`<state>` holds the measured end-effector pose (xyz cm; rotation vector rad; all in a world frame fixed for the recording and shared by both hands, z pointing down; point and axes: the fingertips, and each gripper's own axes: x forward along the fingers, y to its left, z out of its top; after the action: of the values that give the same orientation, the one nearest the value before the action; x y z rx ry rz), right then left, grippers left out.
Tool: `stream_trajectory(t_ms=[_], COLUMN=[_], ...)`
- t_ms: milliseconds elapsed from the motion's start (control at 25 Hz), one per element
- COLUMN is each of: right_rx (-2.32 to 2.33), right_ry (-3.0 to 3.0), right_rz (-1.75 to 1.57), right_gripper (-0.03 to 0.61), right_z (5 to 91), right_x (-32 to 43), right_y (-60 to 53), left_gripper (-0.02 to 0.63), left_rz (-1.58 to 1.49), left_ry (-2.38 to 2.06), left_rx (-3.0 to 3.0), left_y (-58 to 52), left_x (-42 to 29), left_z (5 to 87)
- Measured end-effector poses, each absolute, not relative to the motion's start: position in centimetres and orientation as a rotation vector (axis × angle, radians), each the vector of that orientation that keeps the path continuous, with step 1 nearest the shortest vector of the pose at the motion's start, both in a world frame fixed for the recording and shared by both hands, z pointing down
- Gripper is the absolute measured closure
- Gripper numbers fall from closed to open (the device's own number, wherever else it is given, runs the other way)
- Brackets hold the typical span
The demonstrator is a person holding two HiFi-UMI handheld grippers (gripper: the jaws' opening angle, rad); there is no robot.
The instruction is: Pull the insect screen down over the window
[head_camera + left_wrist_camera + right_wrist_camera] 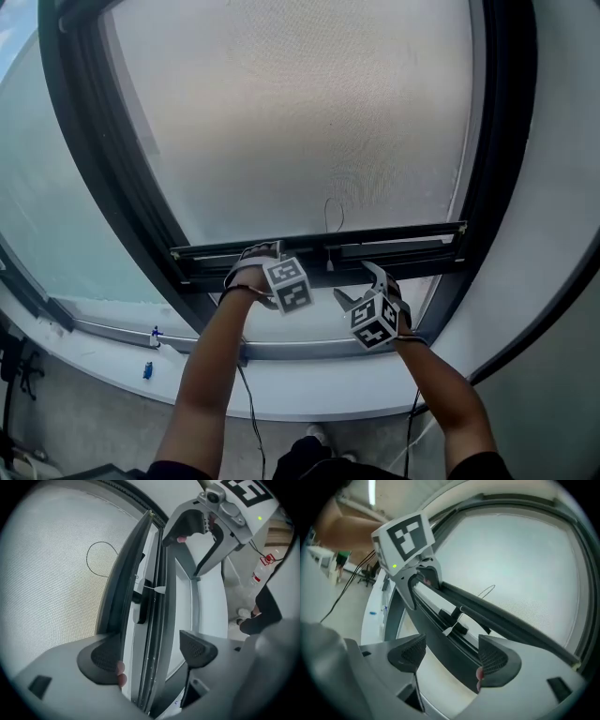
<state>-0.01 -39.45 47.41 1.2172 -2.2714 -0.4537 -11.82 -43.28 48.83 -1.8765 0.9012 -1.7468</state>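
Head view: the grey mesh insect screen (pixel 300 112) covers most of the dark-framed window (pixel 103 159); its dark metal bottom bar (pixel 319 251) runs level from side to side, well short of the frame's lower rail, so I judge the pull to be mostly done with a last stretch left; a thin pull-cord loop (pixel 334 214) hangs just above the bar's middle; the left gripper (pixel 261 253) reaches up onto the bar left of centre, and the right gripper (pixel 364 286) sits just under it, right of centre, jaws pointing up

Left gripper view: the left gripper (pixel 151 652) has its jaws wide apart, straddling the bar (pixel 150 597), which runs away between the pads lengthwise; the pads do not look pressed onto it; the mesh (pixel 51 573) lies to the left and the right gripper (pixel 197 531) shows further along the bar

Right gripper view: the right gripper (pixel 454 656) is spread just as wide, with the bar (pixel 501 616) crossing the gap on a slant and nothing clamped; the left gripper (pixel 417 578) is on the bar beyond

The bar's long axis lies across both jaw gaps, so the coming pull is straight down toward the lower rail; the left gripper is the nearer to a hold
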Motion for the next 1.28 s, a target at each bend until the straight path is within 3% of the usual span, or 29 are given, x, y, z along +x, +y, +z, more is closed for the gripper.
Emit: stream_trajectory(t_ms=[160, 280, 480, 800, 1280], right_rx=[1.279, 1.319, 1.315, 1.328, 1.296], right_ry=[-2.392, -2.416, -2.420, -2.420, -2.418], right_rz=[-0.235, -0.159, -0.021, 0.150, 0.225], right_gripper=[0.227, 0.308, 0.332, 0.460, 0.516], right_z=[47.5, 47.2, 48.8, 49.8, 50.4], right_x=[-0.9, -1.5, -2.6, -3.0, -3.4], right_y=[-41.1, -42.7, -44.1, -45.4, -45.6], left_gripper=[0.221, 0.222, 0.221, 0.222, 0.222], left_rz=[-1.761, -1.773, -1.776, -1.770, -1.750], left_ry=[0.906, 0.889, 0.883, 0.873, 0.873], left_rx=[-1.882, -1.900, -1.904, -1.912, -1.933], left_y=[-43.3, -43.3, -43.2, -43.1, -43.1], left_x=[-11.5, -11.4, -11.5, -11.7, -11.5], left_z=[49.0, 48.8, 48.8, 48.8, 48.8])
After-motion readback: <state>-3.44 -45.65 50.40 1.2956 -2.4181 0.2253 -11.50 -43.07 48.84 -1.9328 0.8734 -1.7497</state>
